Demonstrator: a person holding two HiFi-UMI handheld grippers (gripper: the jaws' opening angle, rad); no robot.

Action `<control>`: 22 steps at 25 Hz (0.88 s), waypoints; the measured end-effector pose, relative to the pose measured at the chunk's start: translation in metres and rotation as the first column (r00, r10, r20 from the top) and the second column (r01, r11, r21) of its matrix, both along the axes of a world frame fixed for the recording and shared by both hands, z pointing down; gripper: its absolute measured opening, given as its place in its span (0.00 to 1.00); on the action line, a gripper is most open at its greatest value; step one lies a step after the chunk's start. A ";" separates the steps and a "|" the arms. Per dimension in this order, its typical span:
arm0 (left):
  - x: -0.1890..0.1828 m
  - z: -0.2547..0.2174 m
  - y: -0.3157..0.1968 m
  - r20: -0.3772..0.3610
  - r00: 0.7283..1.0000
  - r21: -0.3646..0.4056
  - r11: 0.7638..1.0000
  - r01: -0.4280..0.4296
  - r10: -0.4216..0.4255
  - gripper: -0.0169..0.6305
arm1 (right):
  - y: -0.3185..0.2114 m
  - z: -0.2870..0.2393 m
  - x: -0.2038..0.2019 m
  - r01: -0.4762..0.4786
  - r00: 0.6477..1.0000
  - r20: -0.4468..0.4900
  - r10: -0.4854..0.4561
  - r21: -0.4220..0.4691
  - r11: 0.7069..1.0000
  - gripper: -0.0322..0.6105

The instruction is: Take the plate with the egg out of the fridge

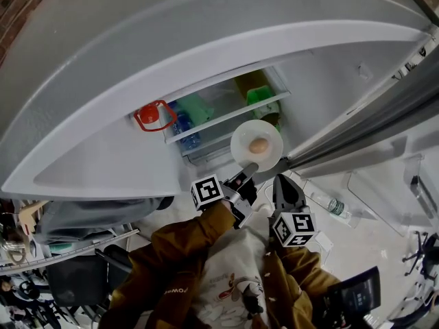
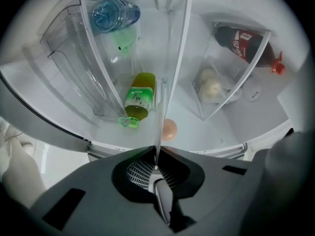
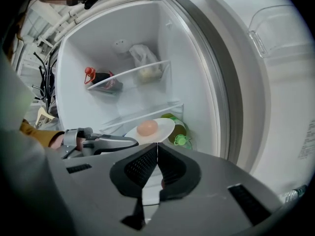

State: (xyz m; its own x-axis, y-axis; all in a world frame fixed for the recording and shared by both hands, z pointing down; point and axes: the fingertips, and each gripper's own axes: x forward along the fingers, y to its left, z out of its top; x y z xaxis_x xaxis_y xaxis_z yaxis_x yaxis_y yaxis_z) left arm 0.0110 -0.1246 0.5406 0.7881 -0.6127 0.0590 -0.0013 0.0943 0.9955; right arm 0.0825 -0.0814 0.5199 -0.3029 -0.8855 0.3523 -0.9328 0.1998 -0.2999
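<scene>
A white plate (image 1: 269,137) carries a brown egg (image 1: 258,144) and hangs in front of the open fridge's lower shelf. My left gripper (image 1: 248,171) is shut on the plate's near rim. In the left gripper view the plate (image 2: 173,58) shows edge-on as a thin line running into the jaws of the left gripper (image 2: 156,167), with the egg (image 2: 169,130) to its right. The right gripper view shows the plate (image 3: 161,131) and egg (image 3: 147,128) just ahead. My right gripper (image 1: 285,189), (image 3: 157,149) is shut and empty, right of and below the plate.
The fridge holds a green bottle (image 2: 139,100), a water bottle (image 2: 110,14), a cola bottle (image 2: 243,38) and a bag of food (image 2: 210,85). The open fridge door (image 1: 384,115) stands to the right. A bottle (image 1: 334,206) lies on the floor.
</scene>
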 end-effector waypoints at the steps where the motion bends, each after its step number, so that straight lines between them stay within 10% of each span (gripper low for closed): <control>1: 0.000 -0.002 0.002 -0.003 1.000 0.002 1.000 -0.005 0.005 0.06 | 0.000 0.000 0.002 -0.004 1.000 0.001 0.004 -0.001 1.000 0.06; 22: -0.012 -0.061 0.043 -0.105 0.994 0.021 1.000 -0.014 0.016 0.06 | 0.015 -0.008 0.007 -0.025 1.000 -0.006 0.025 0.029 0.999 0.06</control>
State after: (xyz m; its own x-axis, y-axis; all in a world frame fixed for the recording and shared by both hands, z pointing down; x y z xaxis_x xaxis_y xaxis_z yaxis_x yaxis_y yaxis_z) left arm -0.0014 -0.0814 0.4798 0.7984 -0.6010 -0.0371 0.1022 0.0746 0.9920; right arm 0.0894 -0.0668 0.5117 -0.2785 -0.9025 0.3285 -0.9395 0.1851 -0.2881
